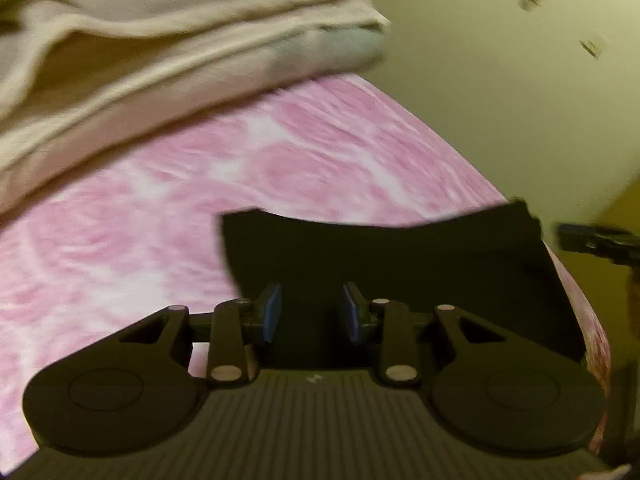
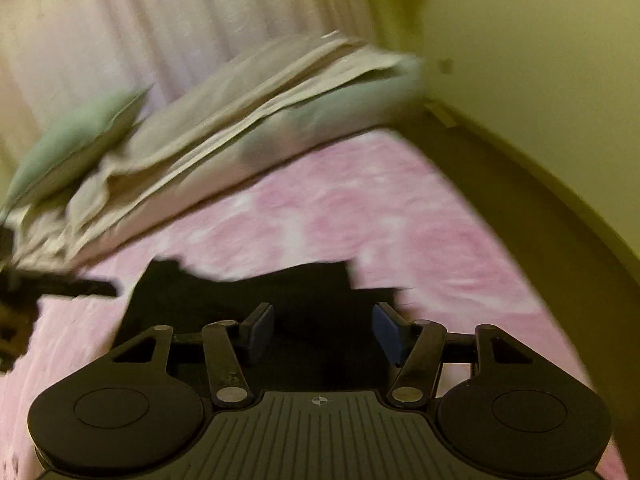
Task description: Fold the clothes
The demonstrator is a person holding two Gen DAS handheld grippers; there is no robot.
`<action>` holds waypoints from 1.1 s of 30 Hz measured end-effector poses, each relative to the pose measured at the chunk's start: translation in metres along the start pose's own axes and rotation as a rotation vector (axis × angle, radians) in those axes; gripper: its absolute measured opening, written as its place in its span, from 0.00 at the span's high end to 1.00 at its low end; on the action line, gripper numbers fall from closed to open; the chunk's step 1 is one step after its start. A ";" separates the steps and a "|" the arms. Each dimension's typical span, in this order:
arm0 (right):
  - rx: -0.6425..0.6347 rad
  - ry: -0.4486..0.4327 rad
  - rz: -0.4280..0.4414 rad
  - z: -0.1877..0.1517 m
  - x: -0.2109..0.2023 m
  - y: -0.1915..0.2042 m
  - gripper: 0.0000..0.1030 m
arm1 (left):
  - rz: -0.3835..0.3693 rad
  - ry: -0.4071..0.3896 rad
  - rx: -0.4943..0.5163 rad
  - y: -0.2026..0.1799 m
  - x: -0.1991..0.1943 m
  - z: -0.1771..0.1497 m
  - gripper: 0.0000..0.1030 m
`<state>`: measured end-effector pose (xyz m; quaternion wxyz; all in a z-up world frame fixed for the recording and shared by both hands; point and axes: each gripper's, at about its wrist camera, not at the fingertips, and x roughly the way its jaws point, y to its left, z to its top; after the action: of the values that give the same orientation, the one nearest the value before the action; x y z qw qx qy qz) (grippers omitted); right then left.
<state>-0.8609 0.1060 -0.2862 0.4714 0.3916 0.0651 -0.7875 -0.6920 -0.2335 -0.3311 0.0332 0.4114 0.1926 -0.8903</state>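
A black garment (image 1: 380,248) lies flat on the pink patterned bed sheet (image 1: 280,152), folded into a roughly rectangular shape. My left gripper (image 1: 312,312) hovers over its near edge with the blue pads apart and only the dark cloth showing below the gap. In the right wrist view the same black garment (image 2: 280,292) lies under my right gripper (image 2: 324,332), whose pads stand wide apart and grip nothing. Each gripper shows in the other's view: the right gripper (image 1: 596,240) at the right edge, the left gripper (image 2: 60,288) at the left edge.
A rumpled beige blanket (image 1: 140,40) over pale green pillows (image 2: 72,132) fills the head of the bed. A yellowish wall (image 1: 500,80) runs close along the bed's right side, with a dark gap (image 2: 500,184) beside it. A pale curtain (image 2: 140,20) hangs behind the pillows.
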 end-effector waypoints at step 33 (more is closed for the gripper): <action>0.110 0.179 -0.057 -0.109 -0.034 0.044 0.67 | 0.040 0.153 0.079 -0.052 -0.054 -0.131 0.70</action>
<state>-0.7572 0.1568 -0.3260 0.4188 0.4837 0.0749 -0.7649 -0.5736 -0.1422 -0.3513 0.0201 0.4829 0.1512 -0.8623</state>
